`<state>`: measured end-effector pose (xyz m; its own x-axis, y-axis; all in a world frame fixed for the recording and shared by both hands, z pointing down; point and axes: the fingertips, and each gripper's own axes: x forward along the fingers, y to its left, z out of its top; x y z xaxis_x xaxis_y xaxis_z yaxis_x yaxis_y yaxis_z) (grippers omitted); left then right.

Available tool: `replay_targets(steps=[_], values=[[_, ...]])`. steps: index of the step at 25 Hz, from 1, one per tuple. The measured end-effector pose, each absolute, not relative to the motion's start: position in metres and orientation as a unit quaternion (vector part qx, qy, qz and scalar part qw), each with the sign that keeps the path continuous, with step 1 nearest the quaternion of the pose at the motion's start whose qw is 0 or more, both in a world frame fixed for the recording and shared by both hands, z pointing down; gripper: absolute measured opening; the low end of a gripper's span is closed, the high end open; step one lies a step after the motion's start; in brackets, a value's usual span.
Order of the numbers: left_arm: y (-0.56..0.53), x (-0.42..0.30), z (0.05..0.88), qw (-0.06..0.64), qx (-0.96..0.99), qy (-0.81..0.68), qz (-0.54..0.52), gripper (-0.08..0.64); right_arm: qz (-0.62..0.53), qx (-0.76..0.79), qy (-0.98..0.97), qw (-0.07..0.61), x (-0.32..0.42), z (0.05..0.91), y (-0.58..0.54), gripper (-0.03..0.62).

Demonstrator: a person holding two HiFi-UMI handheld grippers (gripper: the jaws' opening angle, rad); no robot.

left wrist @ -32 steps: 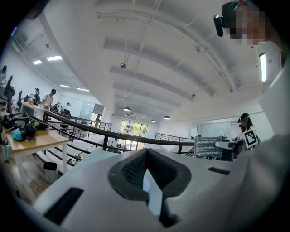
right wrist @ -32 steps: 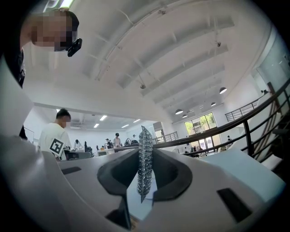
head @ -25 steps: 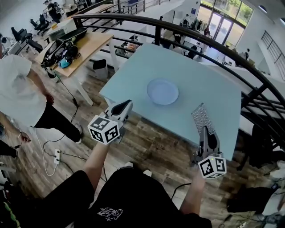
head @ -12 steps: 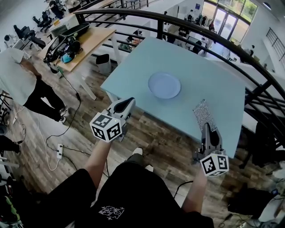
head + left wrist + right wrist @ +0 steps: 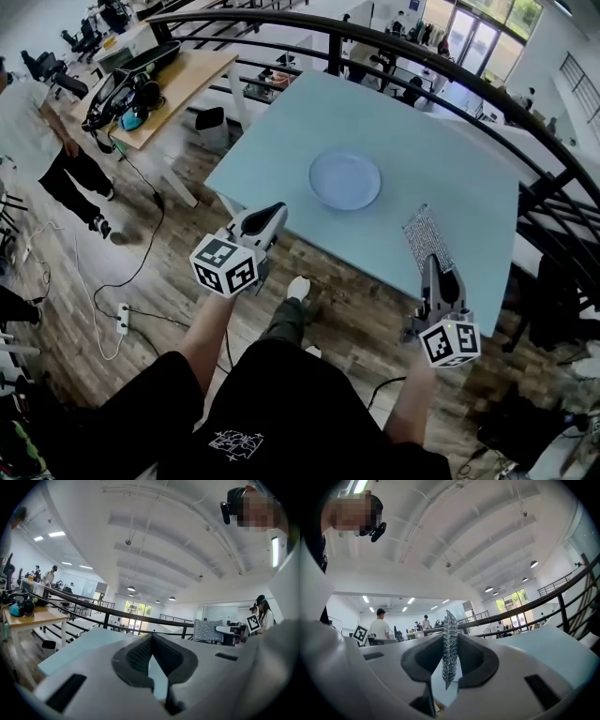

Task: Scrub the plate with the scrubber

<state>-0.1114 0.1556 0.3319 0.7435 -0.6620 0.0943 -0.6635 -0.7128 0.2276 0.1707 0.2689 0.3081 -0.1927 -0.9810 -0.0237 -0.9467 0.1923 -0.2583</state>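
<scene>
A pale blue round plate [image 5: 345,180] lies on the light blue table [image 5: 422,159], toward its near side. My right gripper [image 5: 439,272] is shut on a flat silver mesh scrubber [image 5: 428,240], which sticks out over the table's near right edge, to the right of the plate and apart from it. In the right gripper view the scrubber [image 5: 450,645] stands on edge, clamped between the dark pads. My left gripper [image 5: 265,220] hangs at the table's near left edge, jaws shut with nothing between them [image 5: 151,641].
A black railing [image 5: 441,70] curves behind and right of the table. A wooden desk [image 5: 159,98] with bags stands at the far left. A person [image 5: 37,141] walks on the wooden floor at left, near cables and a power strip [image 5: 122,319].
The person at left has walked farther away toward the upper left. My two grippers have kept almost the same places by the table's near edge; my foot has stepped forward under the table.
</scene>
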Motion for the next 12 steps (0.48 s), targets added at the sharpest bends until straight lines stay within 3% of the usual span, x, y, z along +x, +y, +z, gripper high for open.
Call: replay_targets(steps=[12], values=[[0.027, -0.090, 0.362, 0.152, 0.929, -0.337, 0.021, 0.008, -0.111, -0.631, 0.764, 0.076, 0.171, 0.324, 0.148, 0.083]])
